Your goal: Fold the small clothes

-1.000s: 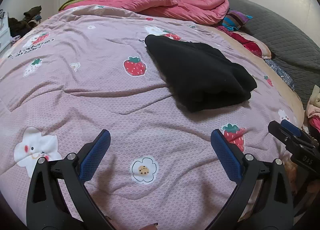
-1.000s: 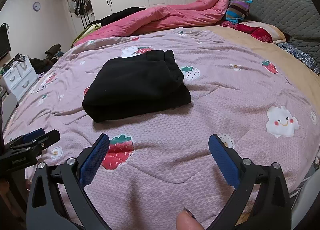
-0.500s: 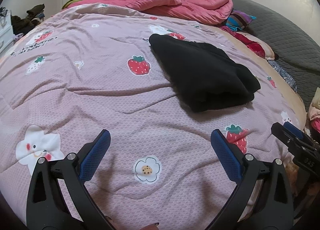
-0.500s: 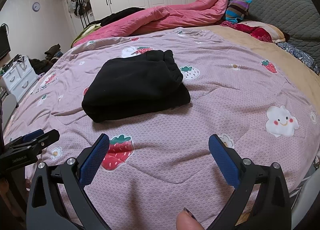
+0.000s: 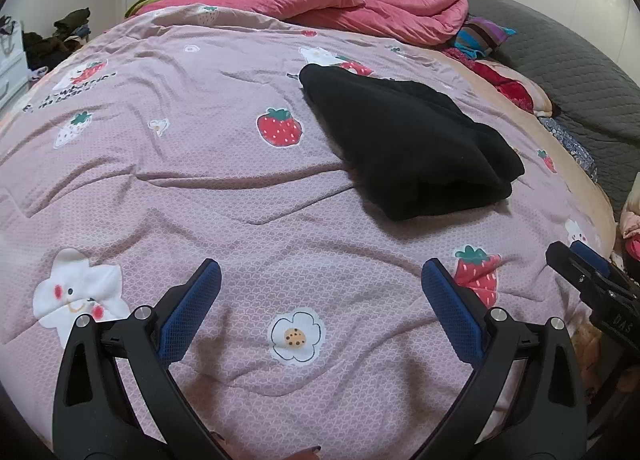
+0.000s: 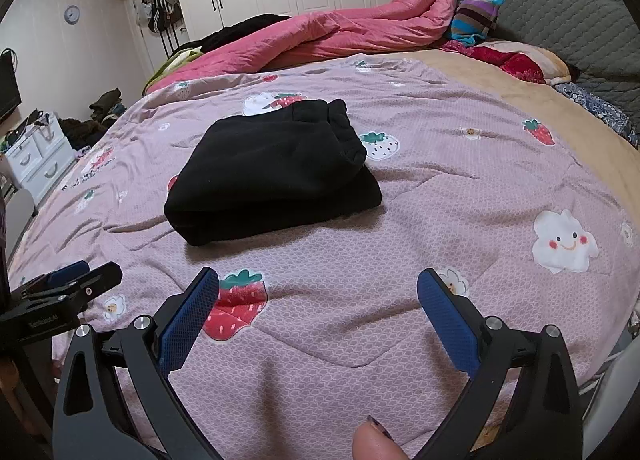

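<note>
Garment [image 6: 268, 175]: one, black, folded, lying on the quilt [image 6: 440, 195] left of centre in the right wrist view; long axis runs lower left to upper right, cuffed end at upper right.
Left gripper [image 5: 320, 296]: one, fingers apart, empty, low over the quilt.
Right gripper [image 6: 318, 300]: one, fingers apart, empty.
Blanket [image 6: 320, 35]: one, pink, bunched at the top.

"DAS" on right claw [image 5: 592, 284], perhaps partial

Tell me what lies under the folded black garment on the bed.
The black garment rests on the pink printed quilt. A strawberry print peeks out at its left edge; the rest of that print and the quilt beneath are covered.
</note>
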{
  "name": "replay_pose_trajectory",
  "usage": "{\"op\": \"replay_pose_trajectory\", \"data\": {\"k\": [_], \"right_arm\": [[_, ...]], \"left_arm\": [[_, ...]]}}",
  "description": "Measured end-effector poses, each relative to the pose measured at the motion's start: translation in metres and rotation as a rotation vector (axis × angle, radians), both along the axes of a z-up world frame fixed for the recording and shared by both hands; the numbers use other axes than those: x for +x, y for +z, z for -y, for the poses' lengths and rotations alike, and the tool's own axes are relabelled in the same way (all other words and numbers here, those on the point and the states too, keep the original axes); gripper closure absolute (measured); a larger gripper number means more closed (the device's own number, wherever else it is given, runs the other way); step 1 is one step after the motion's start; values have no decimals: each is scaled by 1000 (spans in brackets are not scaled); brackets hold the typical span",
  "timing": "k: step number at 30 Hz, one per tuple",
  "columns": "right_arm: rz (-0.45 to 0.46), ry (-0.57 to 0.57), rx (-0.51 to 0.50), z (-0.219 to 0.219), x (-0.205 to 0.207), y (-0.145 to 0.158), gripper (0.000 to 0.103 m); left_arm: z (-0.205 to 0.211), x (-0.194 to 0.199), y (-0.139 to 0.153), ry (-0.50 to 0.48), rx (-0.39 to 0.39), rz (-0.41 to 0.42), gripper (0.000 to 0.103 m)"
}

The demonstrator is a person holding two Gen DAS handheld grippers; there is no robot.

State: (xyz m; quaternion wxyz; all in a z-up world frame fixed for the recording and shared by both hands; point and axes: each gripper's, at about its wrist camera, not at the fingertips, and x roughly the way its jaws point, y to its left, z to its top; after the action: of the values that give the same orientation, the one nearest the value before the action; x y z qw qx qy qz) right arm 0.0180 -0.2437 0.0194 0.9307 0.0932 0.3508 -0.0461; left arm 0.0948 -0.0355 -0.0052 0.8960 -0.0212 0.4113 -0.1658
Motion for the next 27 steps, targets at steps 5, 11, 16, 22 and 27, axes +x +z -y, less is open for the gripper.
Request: {"op": "replay_pose_trajectory", "data": {"k": [5,11,16,22,27], "right_arm": [[-4,-1,-2,-1,1,-1,4],[-4,-4,-1,0,2,-1,4],[32,-83,38,18,-9,8,4],[15,-461,133,117,-64,19,4],[-93,-885,9,221,-153,-8,4]], "left_arm": [[2,-1,-1,-5,11,-2,9],[2,-3,3,0,26,19,9],[-1,-4,9,10,32,20,9],[-22,-5,20,76,64,50,9],[-100,18,29,203,43,-30,9]]}}
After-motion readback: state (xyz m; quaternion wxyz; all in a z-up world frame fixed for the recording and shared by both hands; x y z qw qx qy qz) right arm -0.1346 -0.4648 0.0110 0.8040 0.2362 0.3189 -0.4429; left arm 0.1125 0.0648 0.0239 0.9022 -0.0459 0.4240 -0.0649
